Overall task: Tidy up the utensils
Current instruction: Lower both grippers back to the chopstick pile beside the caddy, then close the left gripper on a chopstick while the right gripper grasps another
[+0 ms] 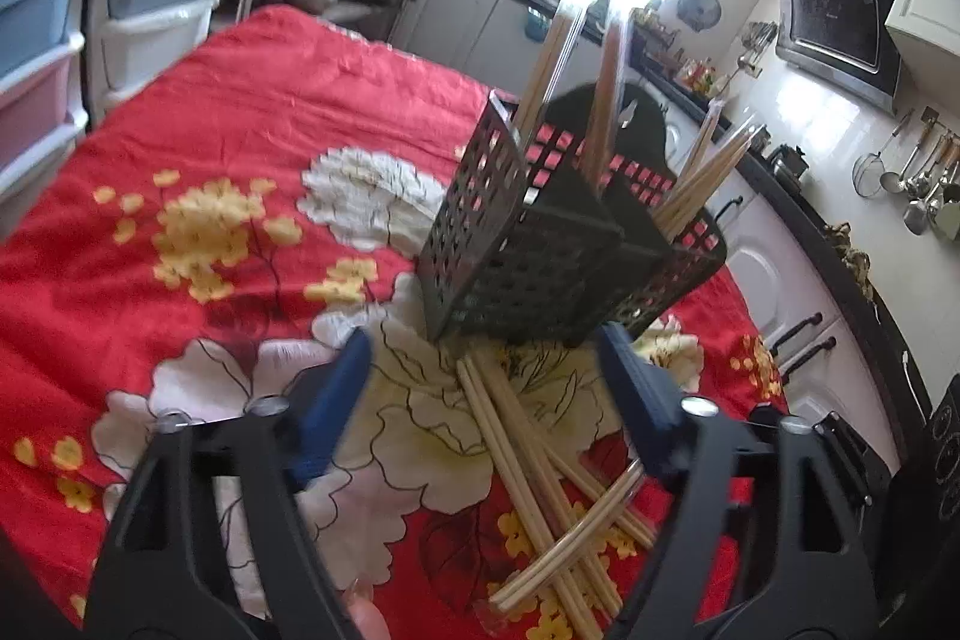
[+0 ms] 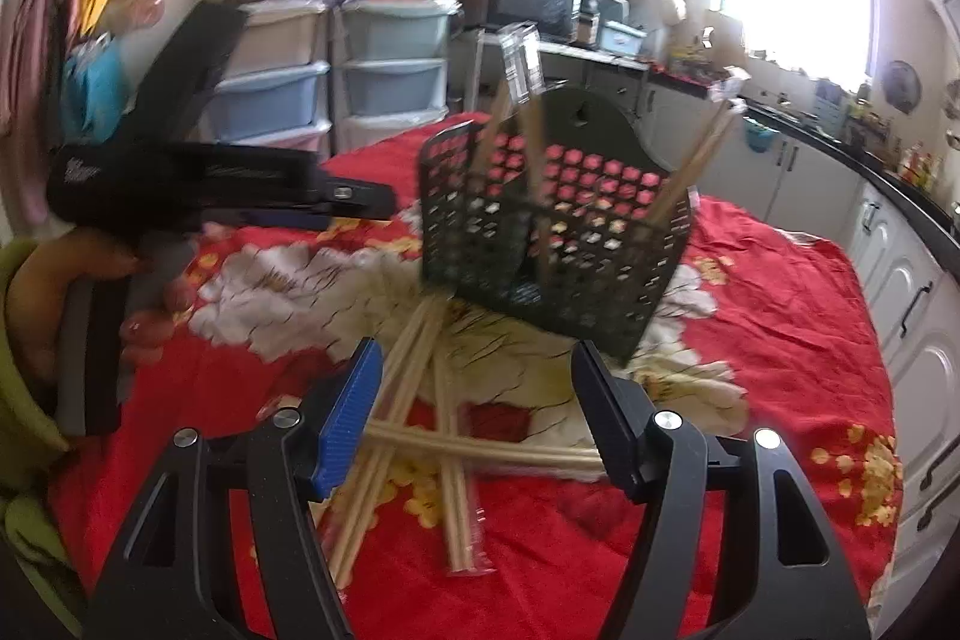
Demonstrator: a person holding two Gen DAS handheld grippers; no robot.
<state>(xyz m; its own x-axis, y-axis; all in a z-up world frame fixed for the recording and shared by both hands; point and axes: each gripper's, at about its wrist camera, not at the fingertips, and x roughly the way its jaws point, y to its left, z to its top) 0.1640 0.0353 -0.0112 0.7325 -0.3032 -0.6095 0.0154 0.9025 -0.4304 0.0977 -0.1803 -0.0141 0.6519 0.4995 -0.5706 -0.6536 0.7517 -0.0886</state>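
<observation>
A black perforated utensil holder [image 1: 540,250] stands on the red floral tablecloth with several wrapped chopstick pairs [image 1: 600,112] standing in it; it also shows in the right wrist view [image 2: 558,232]. Several more chopstick pairs [image 1: 540,466] lie crossed on the cloth just in front of it, also in the right wrist view [image 2: 432,436]. My left gripper [image 1: 486,370] is open and empty above the loose pile. My right gripper [image 2: 474,388] is open and empty above the same pile. The left gripper's body [image 2: 198,184] shows at the left in the right wrist view.
The red floral cloth [image 1: 240,112] covers the table. Plastic drawer units [image 2: 336,76] stand behind the table. A kitchen counter with cabinets [image 2: 900,232] runs along the right side. Ladles hang on the wall [image 1: 924,178].
</observation>
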